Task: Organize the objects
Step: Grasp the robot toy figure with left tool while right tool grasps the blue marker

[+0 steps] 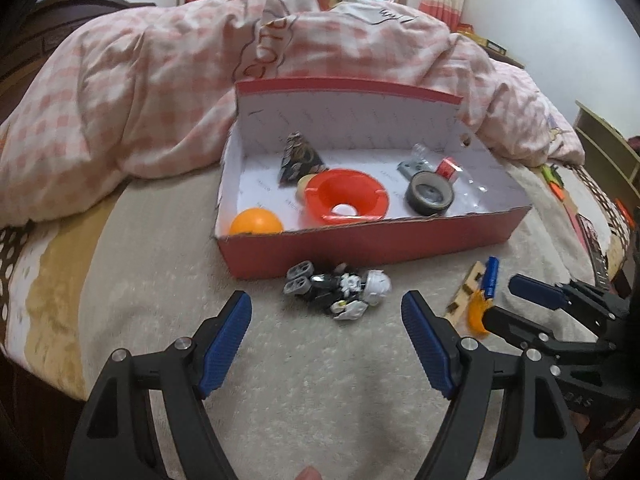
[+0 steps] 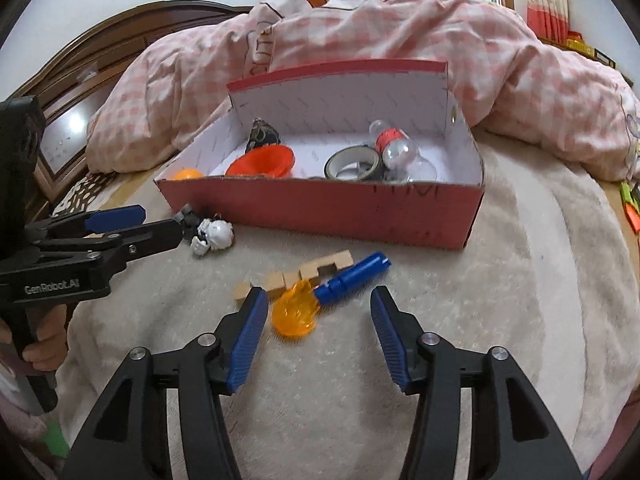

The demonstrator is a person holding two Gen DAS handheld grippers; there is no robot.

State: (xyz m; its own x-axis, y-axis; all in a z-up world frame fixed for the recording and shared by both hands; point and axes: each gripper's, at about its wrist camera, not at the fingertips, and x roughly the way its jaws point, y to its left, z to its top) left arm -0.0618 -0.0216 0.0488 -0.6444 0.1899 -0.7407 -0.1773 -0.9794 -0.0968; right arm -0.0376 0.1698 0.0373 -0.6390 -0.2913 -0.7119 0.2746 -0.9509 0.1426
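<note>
A red cardboard box (image 1: pixel 360 246) (image 2: pixel 320 210) lies open on the bed. It holds an orange ball (image 1: pixel 256 222), an orange funnel-shaped dish (image 1: pixel 346 196), a tape roll (image 1: pixel 430 194), a small plastic bottle (image 2: pixel 394 146) and a dark patterned pouch (image 1: pixel 300 158). A black and white toy robot (image 1: pixel 340 290) (image 2: pixel 210 234) lies in front of the box. My left gripper (image 1: pixel 326 306) is open just short of it. A blue and orange toy (image 2: pixel 332 292) and a notched wooden block (image 2: pixel 308 272) lie to the right. My right gripper (image 2: pixel 318 302) is open around the toy's orange end.
A crumpled pink checked quilt (image 1: pixel 200 80) is heaped behind the box. The bed has a beige fuzzy cover (image 2: pixel 500 280). A wooden headboard (image 2: pixel 100 60) stands at the left. Small orange and green items (image 2: pixel 630 200) lie at the bed's right edge.
</note>
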